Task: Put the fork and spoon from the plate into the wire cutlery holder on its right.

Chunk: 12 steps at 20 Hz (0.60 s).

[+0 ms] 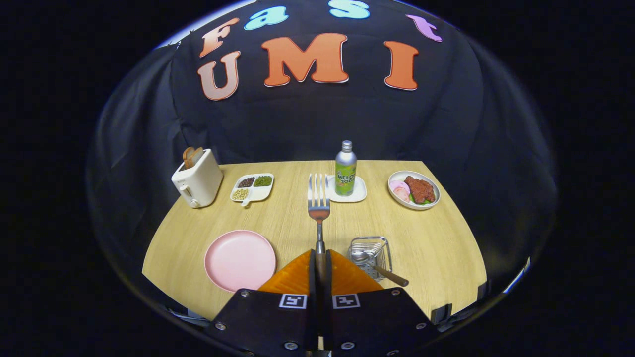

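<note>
My gripper [320, 260] is shut on the handle of the fork [318, 201], whose steel tines stick out ahead of the orange fingers [292, 277], above the table. The pink plate [240, 259] lies bare to the left of the fingers. The wire cutlery holder [372, 250] sits just right of the fingers, and the spoon [369, 262] rests in it with its brown handle poking out over the near right rim.
On the wooden table [436, 238], a white toaster [197, 178] with bread stands at the far left, then a divided dish of beans [252, 187], a green soda bottle [345, 170] on a white coaster, and a bowl of meat [413, 190] at the far right.
</note>
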{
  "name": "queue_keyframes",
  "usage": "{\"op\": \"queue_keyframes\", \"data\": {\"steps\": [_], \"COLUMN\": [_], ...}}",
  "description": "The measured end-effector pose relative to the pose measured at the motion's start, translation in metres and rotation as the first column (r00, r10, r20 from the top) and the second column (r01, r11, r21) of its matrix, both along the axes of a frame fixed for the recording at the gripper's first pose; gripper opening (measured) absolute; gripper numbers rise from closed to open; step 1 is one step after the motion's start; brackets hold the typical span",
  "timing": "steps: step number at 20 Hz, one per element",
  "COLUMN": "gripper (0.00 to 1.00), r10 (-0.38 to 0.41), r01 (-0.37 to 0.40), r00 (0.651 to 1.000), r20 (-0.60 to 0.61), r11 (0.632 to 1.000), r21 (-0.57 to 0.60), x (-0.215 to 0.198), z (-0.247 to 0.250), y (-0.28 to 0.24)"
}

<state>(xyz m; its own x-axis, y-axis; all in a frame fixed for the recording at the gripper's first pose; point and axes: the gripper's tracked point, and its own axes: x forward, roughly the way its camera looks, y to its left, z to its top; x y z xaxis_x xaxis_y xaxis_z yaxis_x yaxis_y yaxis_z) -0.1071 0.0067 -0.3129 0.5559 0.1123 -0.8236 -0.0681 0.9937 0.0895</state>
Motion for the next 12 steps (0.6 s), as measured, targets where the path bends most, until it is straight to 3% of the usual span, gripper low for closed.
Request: {"op": "queue_keyframes", "data": {"steps": [12], "gripper": [0.05], "r10": [0.028], "r01": [-0.063], "r00": [0.969], "r20": [-0.245], "r11": [0.989], "r21": [-0.135], "x": [-0.036], "z": [-0.06], "y": [-0.059]}}
